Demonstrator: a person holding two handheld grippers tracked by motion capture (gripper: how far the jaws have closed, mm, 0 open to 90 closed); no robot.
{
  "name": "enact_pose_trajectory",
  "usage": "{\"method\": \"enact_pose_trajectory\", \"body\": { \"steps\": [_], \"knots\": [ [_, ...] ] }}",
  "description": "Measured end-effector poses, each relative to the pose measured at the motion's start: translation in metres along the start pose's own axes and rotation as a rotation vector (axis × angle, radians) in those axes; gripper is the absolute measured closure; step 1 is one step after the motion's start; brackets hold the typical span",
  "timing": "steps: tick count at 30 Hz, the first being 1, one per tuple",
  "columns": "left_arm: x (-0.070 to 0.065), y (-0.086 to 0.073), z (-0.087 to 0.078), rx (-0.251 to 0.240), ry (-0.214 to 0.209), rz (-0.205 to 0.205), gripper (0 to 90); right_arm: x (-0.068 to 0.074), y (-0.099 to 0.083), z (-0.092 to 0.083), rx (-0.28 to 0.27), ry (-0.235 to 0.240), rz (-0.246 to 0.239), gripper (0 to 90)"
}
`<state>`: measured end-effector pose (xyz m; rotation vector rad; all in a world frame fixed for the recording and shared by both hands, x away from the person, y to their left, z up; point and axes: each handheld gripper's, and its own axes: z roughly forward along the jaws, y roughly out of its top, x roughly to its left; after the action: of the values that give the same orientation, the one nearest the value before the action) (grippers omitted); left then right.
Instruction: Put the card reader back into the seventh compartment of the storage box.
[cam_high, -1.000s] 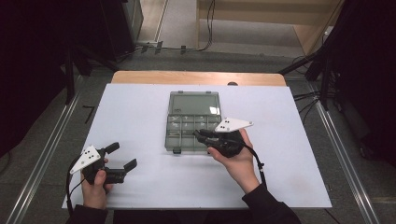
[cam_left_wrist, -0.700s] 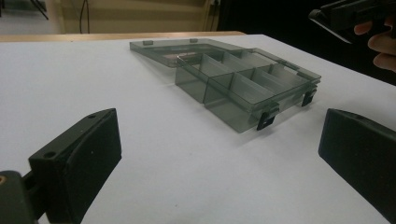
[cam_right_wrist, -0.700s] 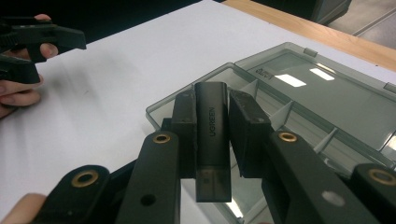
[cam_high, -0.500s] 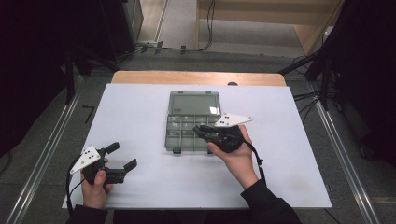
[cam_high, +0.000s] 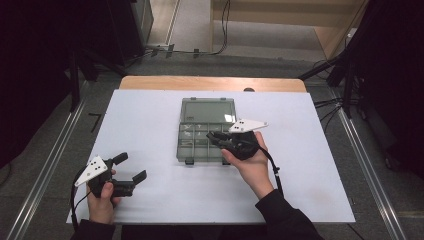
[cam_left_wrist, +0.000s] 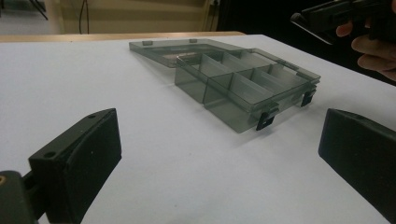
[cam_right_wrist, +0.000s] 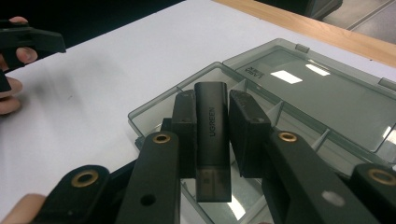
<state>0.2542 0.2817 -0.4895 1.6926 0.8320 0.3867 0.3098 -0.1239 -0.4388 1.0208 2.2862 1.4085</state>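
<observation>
The landmark is the smoky translucent plastic compartment box (cam_high: 202, 137), which lies on the white table sheet (cam_high: 150, 115) with its flat lid (cam_high: 209, 110) swung fully open on the far side.

The right gripper (cam_high: 214, 137) hangs over the box's middle compartments, near the front row. Its jaws pinch a dark grey rectangular USB adapter with a clear-capped plug end (cam_right_wrist: 212, 140); the pads press on both long sides and the adapter sits lengthwise between them, above the dividers and apart from the box floor.

The left gripper (cam_high: 131, 167) rests well to the left of the box and nearer the person, its jaws spread with nothing between them.

Judgement: the step in hand is carrying the adapter to a compartment. The next move calls for lowering it into one cell, clear of the dividers, before the jaws part.
</observation>
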Motion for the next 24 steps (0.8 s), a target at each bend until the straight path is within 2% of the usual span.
{"method": "enact_pose_trajectory", "body": {
  "steps": [24],
  "knots": [
    [0.000,0.000,0.000,0.000,-0.003,0.002,0.0,-0.008,-0.008,0.019,0.030,-0.012,0.034,70.7]
  ]
}}
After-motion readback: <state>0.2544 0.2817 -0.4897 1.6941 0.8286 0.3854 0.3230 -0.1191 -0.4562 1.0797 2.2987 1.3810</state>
